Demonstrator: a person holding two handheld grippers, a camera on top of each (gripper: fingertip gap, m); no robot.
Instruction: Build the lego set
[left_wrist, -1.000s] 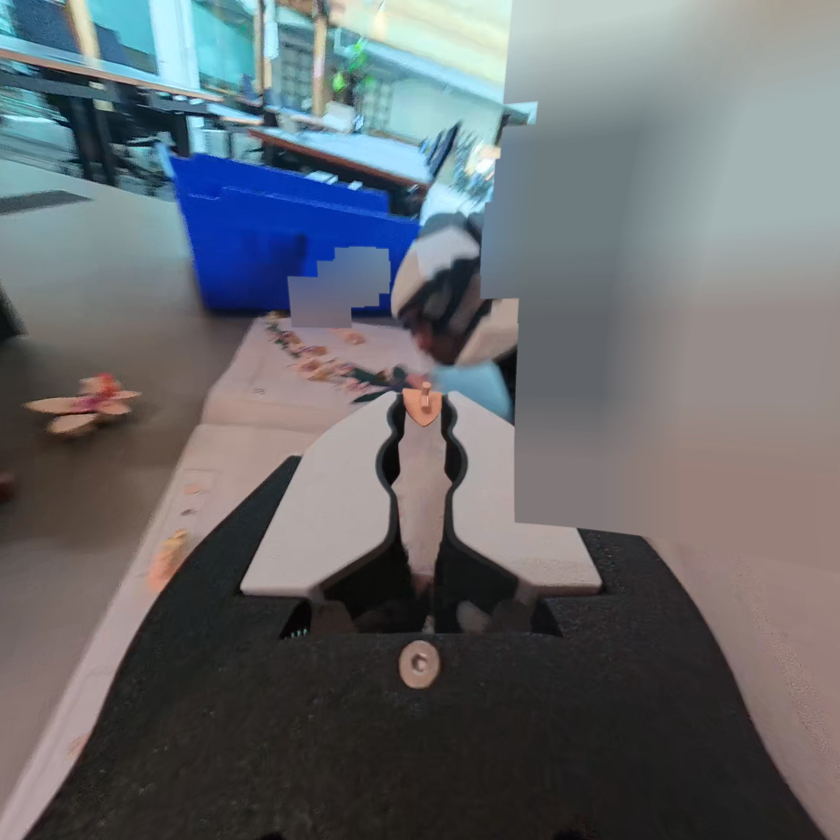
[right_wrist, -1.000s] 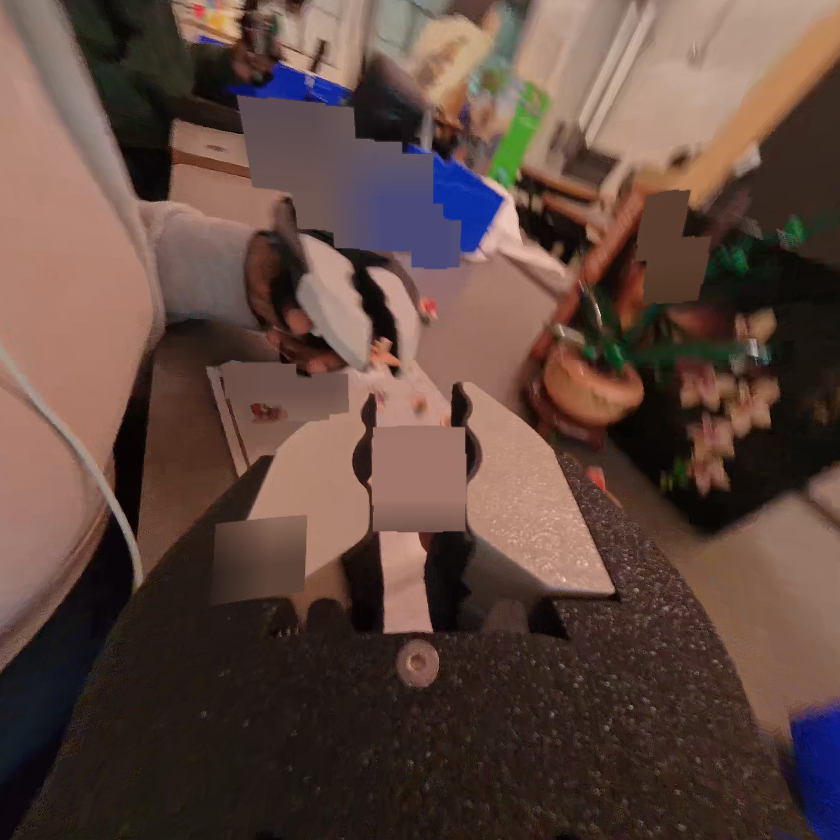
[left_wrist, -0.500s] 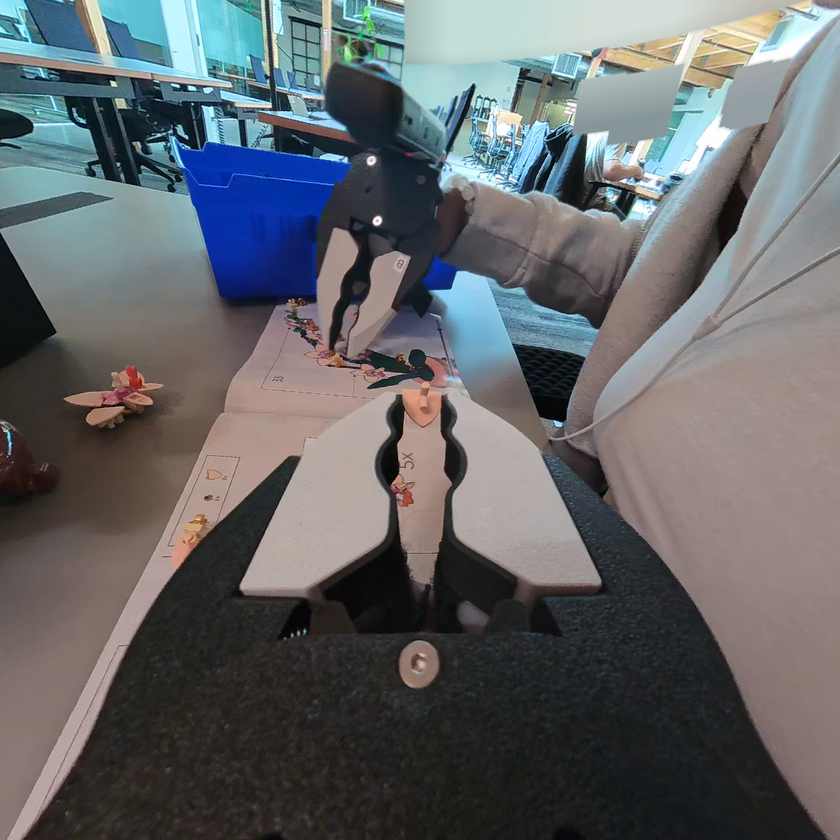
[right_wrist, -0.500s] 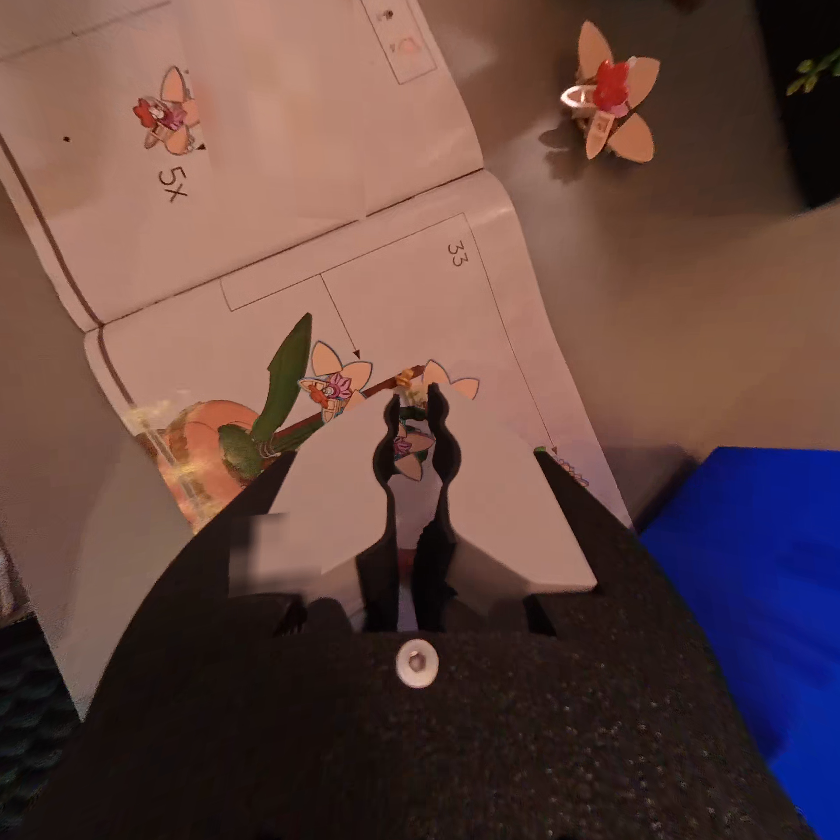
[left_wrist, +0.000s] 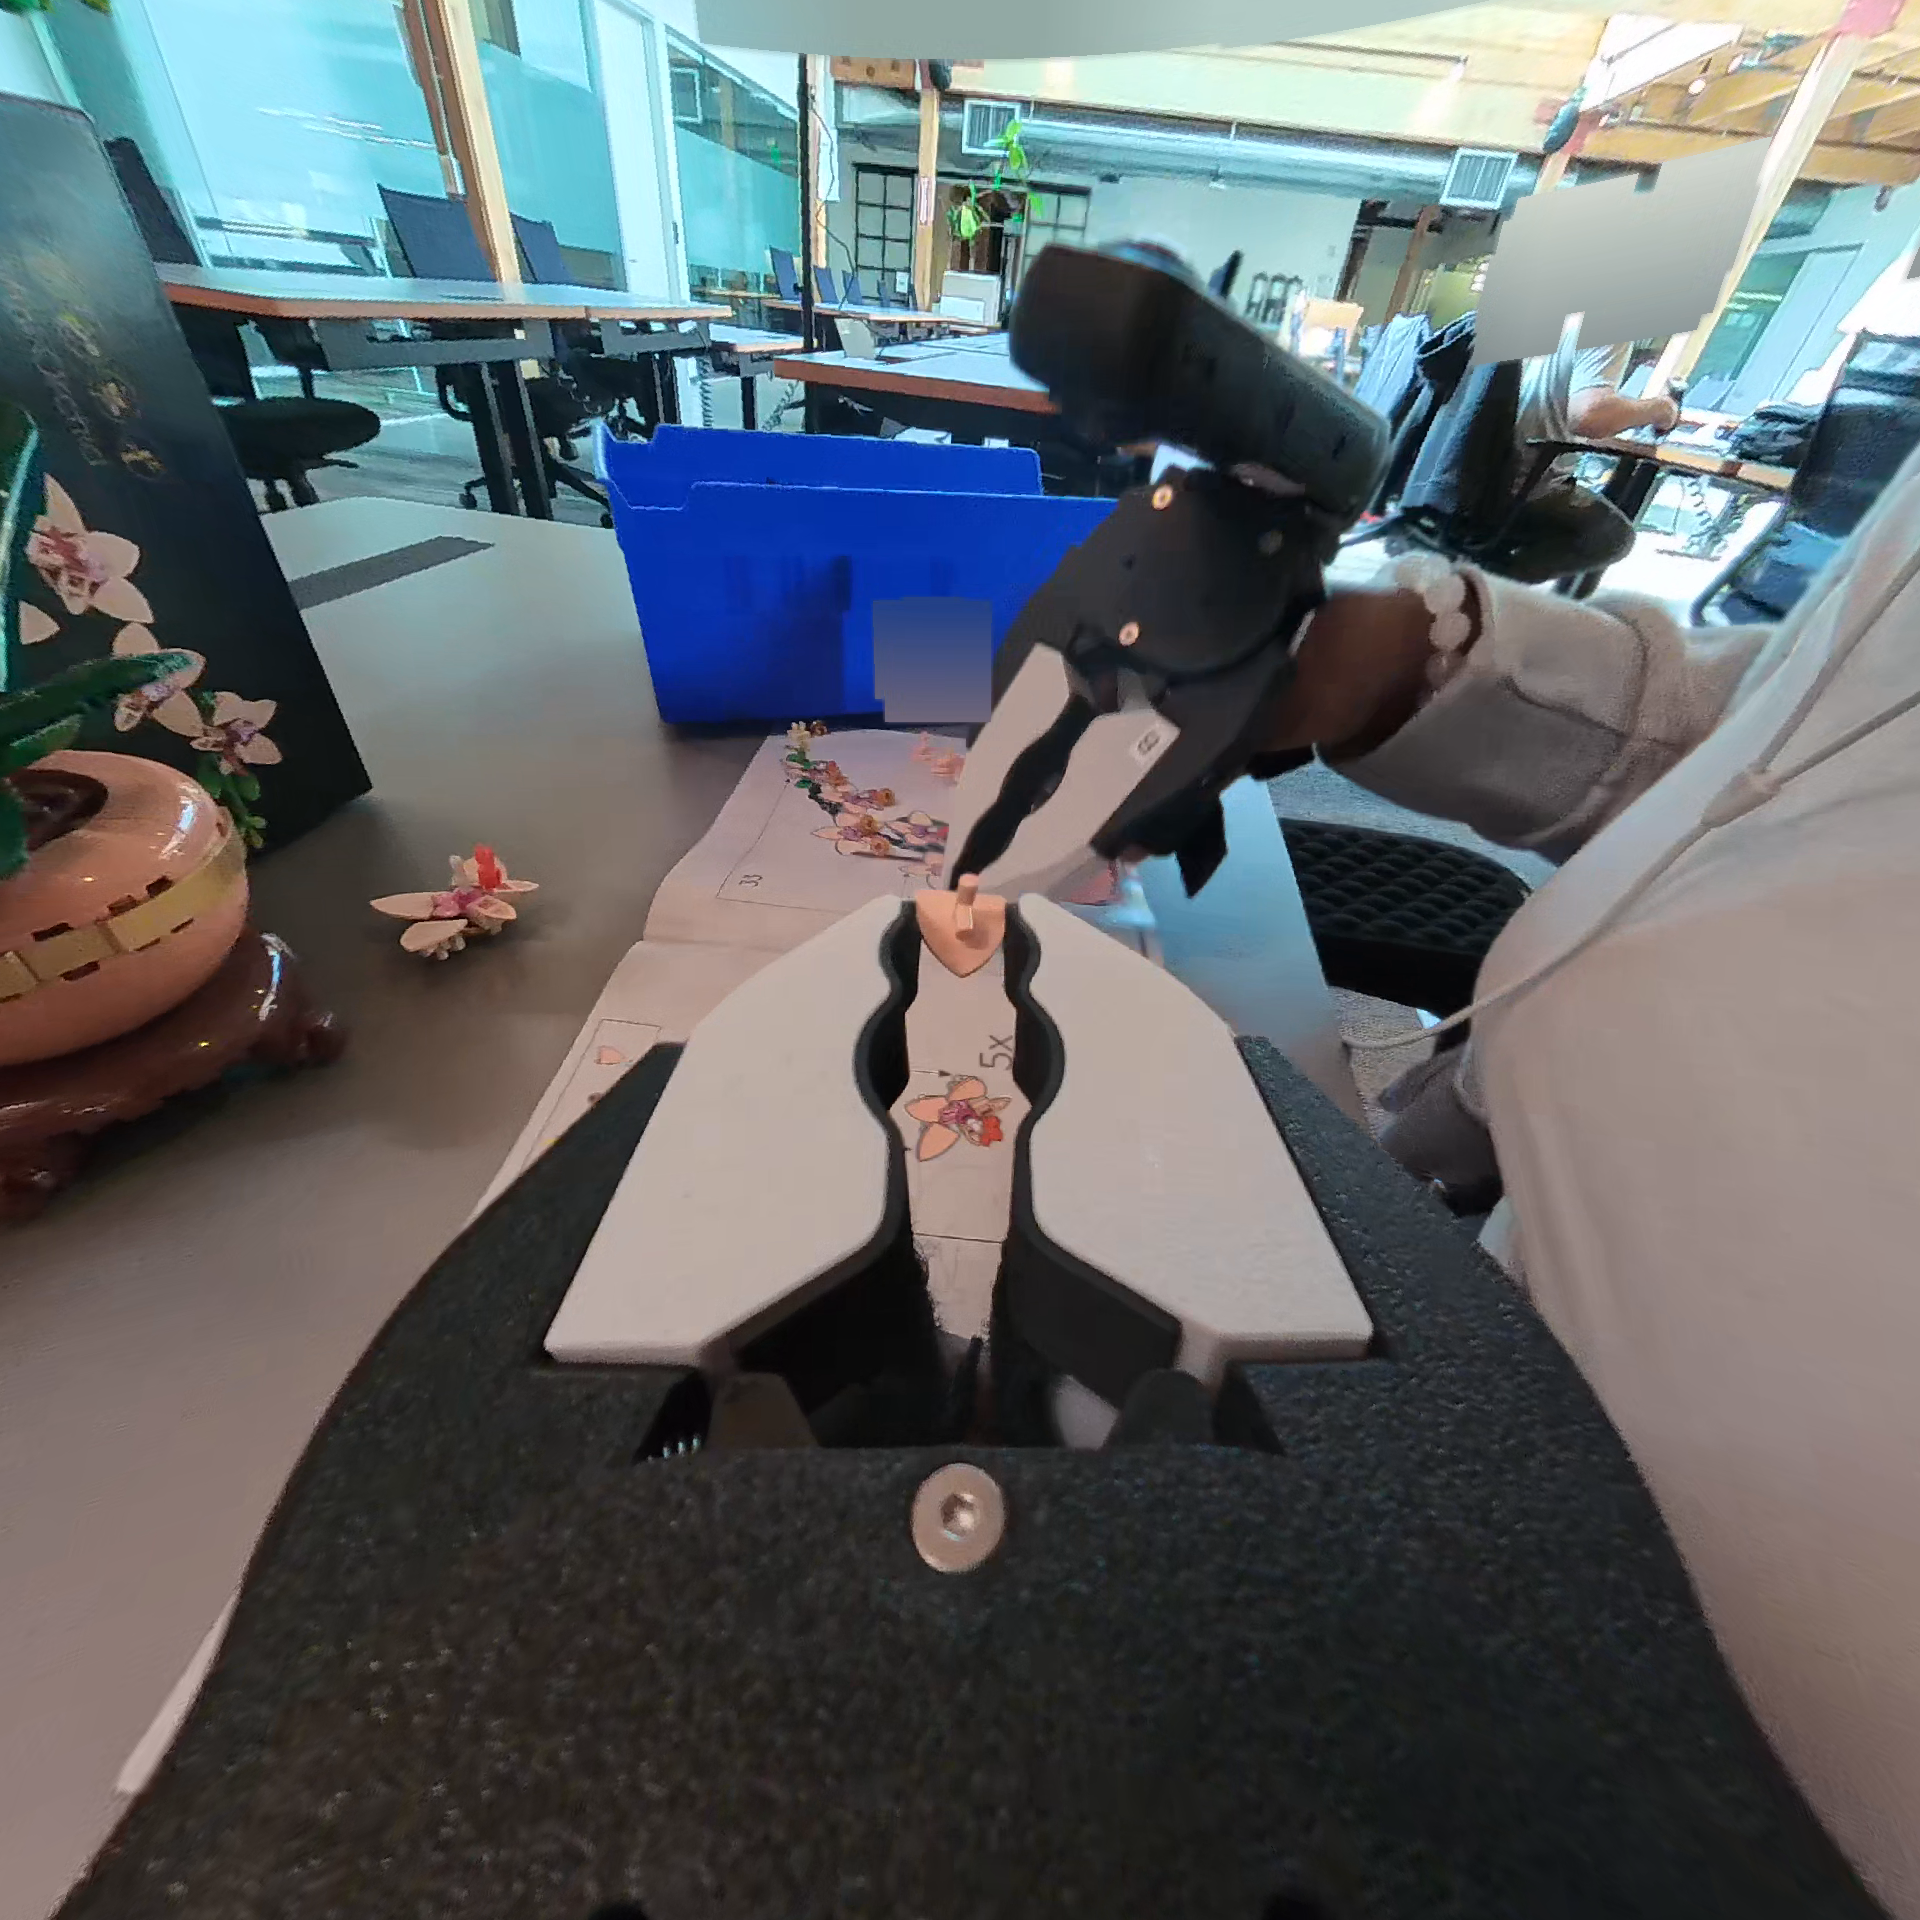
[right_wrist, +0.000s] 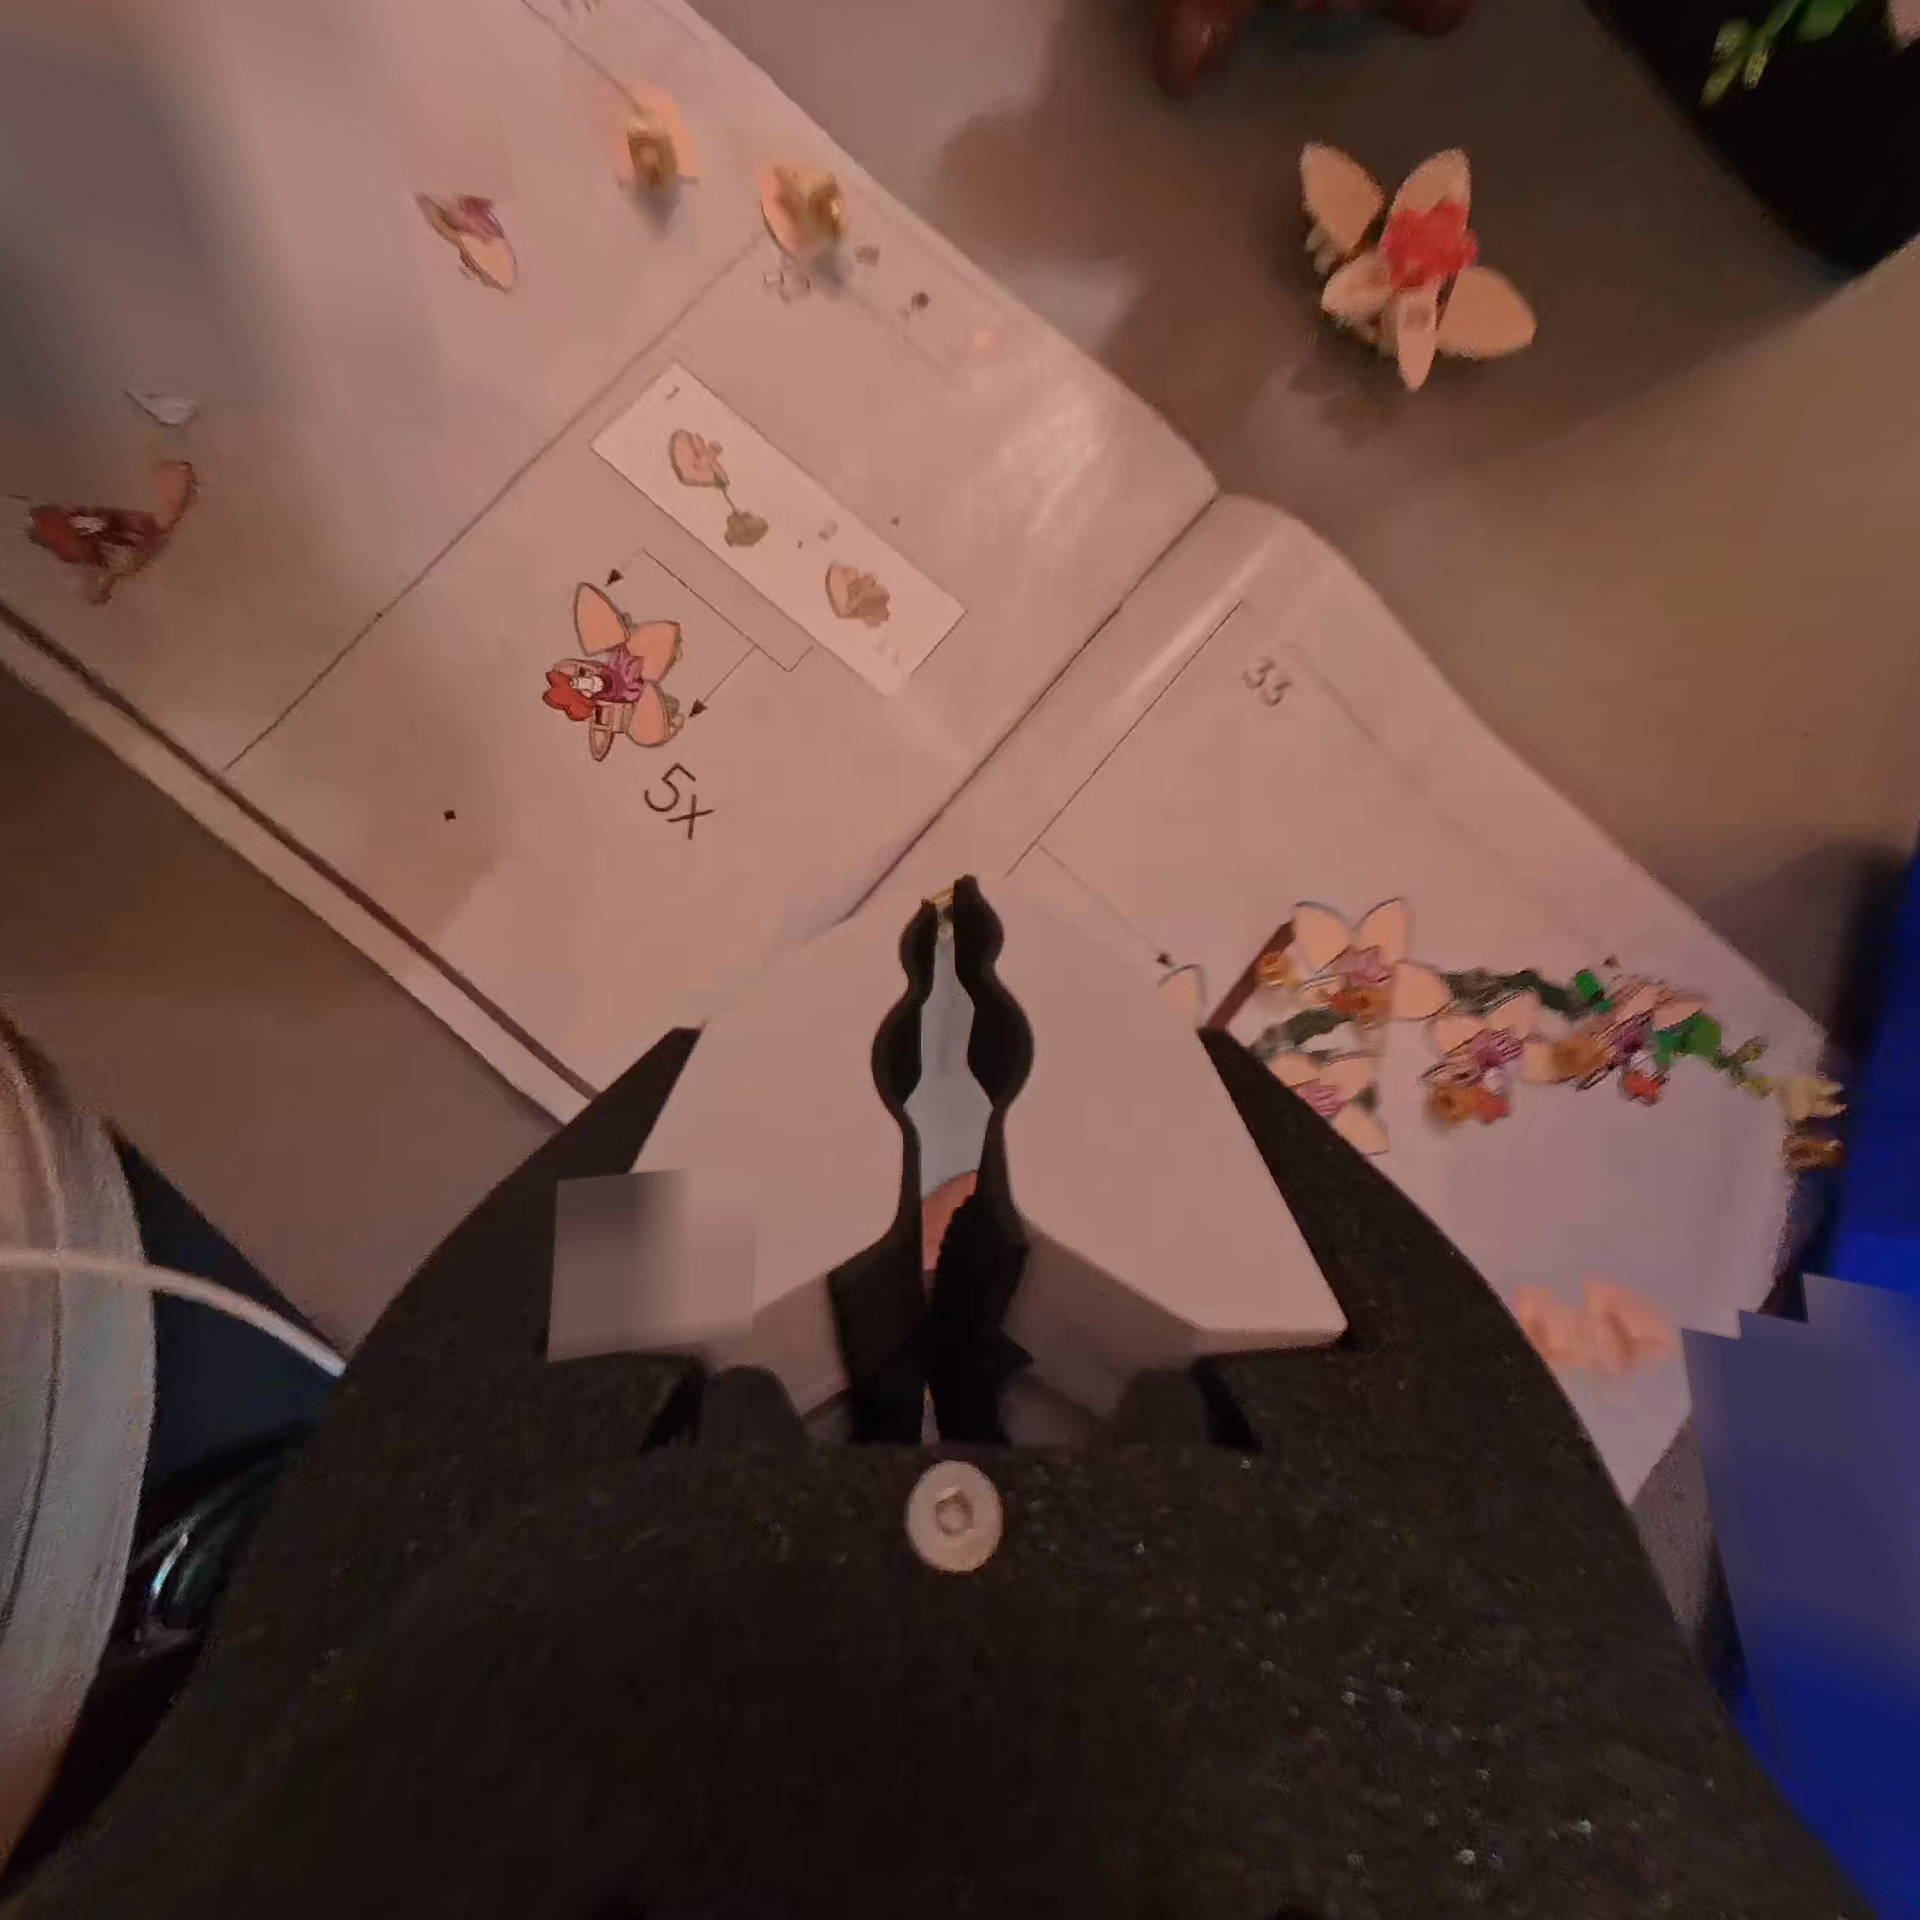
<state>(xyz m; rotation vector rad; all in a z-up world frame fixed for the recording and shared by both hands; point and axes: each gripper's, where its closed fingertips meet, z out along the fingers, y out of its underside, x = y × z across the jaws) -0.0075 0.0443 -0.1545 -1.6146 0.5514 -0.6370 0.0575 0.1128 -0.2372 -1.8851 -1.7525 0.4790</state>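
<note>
Nearest the onlooker, the left gripper (left_wrist: 961, 920) is pinching a pale pink petal piece (left_wrist: 964, 932) at its fingertips, stud peg pointing up, apparently so that a mating part can be pressed onto it from above. Just past it, at about one o'clock, the right gripper (left_wrist: 971, 871) is angling down toward that peg, its tips drawn nearly together. In its own dim wrist view something small and yellowish (right_wrist: 943, 902) seems to be caught between the tips, though the blur makes it hard to say; the jaws are pressed close either way.

Under both tools the instruction booklet (left_wrist: 790, 862) is lying open on the grey table (left_wrist: 488, 665), kept beneath the work so that the flower step can be checked at a glance. A few loose petal pieces (right_wrist: 800, 208) are sitting on its pages.

At ten o'clock a finished orchid flower (left_wrist: 454, 902) is resting on the table, set aside, probably awaiting mounting. Farther left, at nine o'clock, the pink pot (left_wrist: 104, 914) with its green leaves is standing on a brown base, in front of the dark set box (left_wrist: 125, 436). Beyond the booklet, at twelve o'clock, a blue bin (left_wrist: 810, 561) is standing. The build looks well along, with more flowers to make.
</note>
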